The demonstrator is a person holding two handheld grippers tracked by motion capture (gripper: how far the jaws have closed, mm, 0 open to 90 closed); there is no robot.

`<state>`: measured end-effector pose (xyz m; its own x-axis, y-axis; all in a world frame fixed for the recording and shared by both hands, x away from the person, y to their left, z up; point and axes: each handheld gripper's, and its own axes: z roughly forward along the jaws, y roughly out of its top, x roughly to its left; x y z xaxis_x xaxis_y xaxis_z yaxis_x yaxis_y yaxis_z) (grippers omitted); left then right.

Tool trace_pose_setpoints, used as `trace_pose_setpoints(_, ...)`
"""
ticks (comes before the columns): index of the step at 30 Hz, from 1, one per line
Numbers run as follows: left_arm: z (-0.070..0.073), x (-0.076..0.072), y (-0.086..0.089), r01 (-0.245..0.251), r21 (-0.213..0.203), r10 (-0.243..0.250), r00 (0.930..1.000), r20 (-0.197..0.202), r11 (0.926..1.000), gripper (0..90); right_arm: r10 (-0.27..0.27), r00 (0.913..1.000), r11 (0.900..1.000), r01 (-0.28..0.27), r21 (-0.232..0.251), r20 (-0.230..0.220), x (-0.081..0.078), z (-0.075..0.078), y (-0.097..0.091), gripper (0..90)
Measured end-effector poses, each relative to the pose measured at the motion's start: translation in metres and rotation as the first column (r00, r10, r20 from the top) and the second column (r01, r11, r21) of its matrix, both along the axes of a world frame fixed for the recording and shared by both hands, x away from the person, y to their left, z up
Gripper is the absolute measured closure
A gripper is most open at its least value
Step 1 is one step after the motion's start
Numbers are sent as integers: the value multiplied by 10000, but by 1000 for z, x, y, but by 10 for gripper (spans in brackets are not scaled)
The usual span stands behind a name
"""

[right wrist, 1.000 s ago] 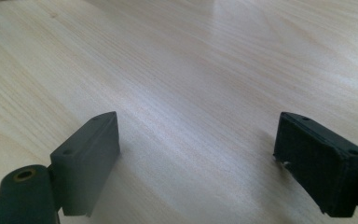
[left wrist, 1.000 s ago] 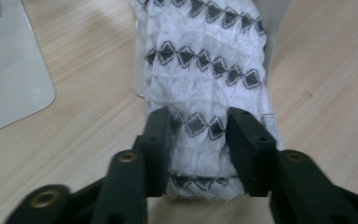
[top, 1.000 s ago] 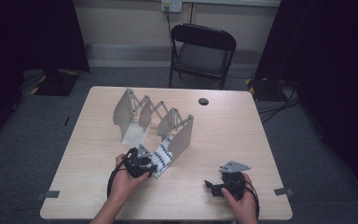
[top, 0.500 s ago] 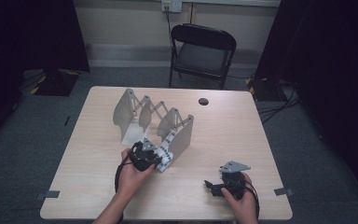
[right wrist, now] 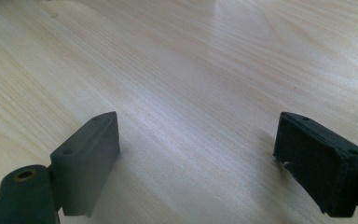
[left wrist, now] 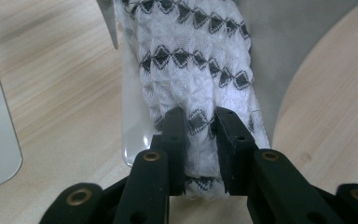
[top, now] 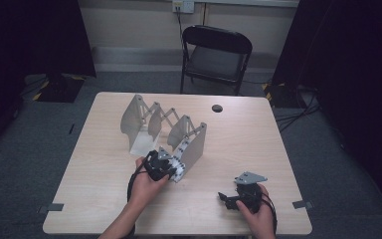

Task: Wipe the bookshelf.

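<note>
A white knitted cloth with black diamond rows (left wrist: 191, 56) lies on the near end of a grey fold-out rack (top: 164, 127), against one of its upright plates. My left gripper (left wrist: 200, 116) pinches a fold of this cloth; its jaws have just been closing with the fabric between them and now press on it. From above, the left gripper (top: 165, 167) sits at the rack's near end, where the cloth (top: 179, 168) shows as a pale strip. My right gripper (right wrist: 198, 135) rests open over bare wood, and in the high view the right gripper (top: 225, 197) is near the table's front right.
The rack's zigzag plates run from mid-table toward the back left. A small dark round object (top: 217, 108) lies at the table's (top: 238, 139) far side. A black folding chair (top: 216, 55) stands behind the table.
The left hand has edged forward and to the right, up to the rack's near end. The right hand has stayed where it was.
</note>
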<state>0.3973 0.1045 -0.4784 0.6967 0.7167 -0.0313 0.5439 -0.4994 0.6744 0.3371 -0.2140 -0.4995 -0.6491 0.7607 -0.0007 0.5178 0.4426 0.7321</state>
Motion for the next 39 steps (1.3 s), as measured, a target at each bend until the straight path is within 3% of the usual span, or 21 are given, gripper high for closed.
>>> trace_pose_setpoints(9,3,-16,11,160,159,-159,9998,-77,9997,755,6,10000,10000,-6,-5,-12,0,0,0,135)
trace_pose_setpoints(15,14,-11,10,4,112,-8,9992,390,9999,757,1,10000,10000,-1,-4,-3,0,0,0,135)
trace_pose_setpoints(21,15,2,-3,-103,-213,114,9986,514,9997,756,5,10000,10000,-5,-8,-3,0,0,0,135)
trace_pose_setpoints(29,2,11,-10,-162,-12,163,9995,270,9999,746,6,10000,10000,-6,-9,0,0,0,0,135)
trace_pose_setpoints(32,-3,11,-10,-102,-285,113,9992,388,9995,740,4,10000,10000,-4,-9,-1,0,0,0,135)
trace_pose_setpoints(36,-1,11,-11,-60,-26,61,9995,305,10000,740,6,10000,10000,-6,-8,-2,0,0,0,135)
trace_pose_setpoints(39,-1,9,-11,-106,-53,107,9996,246,9999,741,13,10000,10000,-13,-14,-13,0,0,0,135)
